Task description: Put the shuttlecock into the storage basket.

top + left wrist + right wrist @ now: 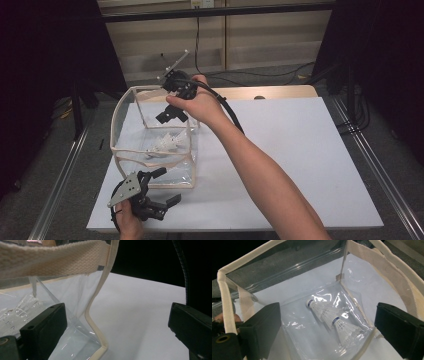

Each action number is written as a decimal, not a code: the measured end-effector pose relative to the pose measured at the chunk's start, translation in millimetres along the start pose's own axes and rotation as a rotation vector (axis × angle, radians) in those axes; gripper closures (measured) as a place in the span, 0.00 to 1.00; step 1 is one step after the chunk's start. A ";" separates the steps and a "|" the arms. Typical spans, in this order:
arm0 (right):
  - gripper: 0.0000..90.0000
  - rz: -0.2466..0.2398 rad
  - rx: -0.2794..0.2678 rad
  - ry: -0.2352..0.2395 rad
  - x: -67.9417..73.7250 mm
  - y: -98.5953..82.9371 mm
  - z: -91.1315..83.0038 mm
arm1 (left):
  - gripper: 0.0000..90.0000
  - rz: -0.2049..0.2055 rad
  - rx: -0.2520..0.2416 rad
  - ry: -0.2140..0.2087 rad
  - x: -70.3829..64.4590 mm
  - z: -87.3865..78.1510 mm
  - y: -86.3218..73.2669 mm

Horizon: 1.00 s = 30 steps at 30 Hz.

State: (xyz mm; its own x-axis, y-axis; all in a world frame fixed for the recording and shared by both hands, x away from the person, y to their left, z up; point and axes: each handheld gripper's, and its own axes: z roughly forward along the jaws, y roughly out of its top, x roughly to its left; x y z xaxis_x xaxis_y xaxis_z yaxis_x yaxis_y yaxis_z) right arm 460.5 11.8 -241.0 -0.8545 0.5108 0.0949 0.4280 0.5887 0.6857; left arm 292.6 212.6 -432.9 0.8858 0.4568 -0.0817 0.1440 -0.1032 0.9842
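Note:
A clear plastic bag with cream fabric trim stands open on the left part of the white table. Two white shuttlecocks lie on its bottom; the right gripper view shows one beside the other. My right gripper hovers over the bag's far right rim, open and pointing down into it, with nothing between the jaws. My left gripper sits low at the bag's near corner, open. In its own view the bag's trimmed corner lies between the jaws, untouched.
A cream handle strap hangs across the top of the left gripper view. The right gripper's black cable arches over the forearm. A wooden edge borders the table's far side. Metal rails run along both sides.

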 end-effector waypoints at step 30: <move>0.06 0.001 -0.049 0.041 -2.7 -34.7 -37.6 | 0.03 0.002 0.010 -0.005 -0.5 1.8 0.4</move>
State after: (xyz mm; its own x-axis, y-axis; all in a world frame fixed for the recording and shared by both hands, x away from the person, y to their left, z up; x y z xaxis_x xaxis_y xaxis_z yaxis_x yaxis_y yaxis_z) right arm 436.9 -33.6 -237.9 -0.8658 0.4846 0.1246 0.4150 0.5563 0.7200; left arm 293.1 210.8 -432.7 0.8884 0.4519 -0.0807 0.1468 -0.1130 0.9827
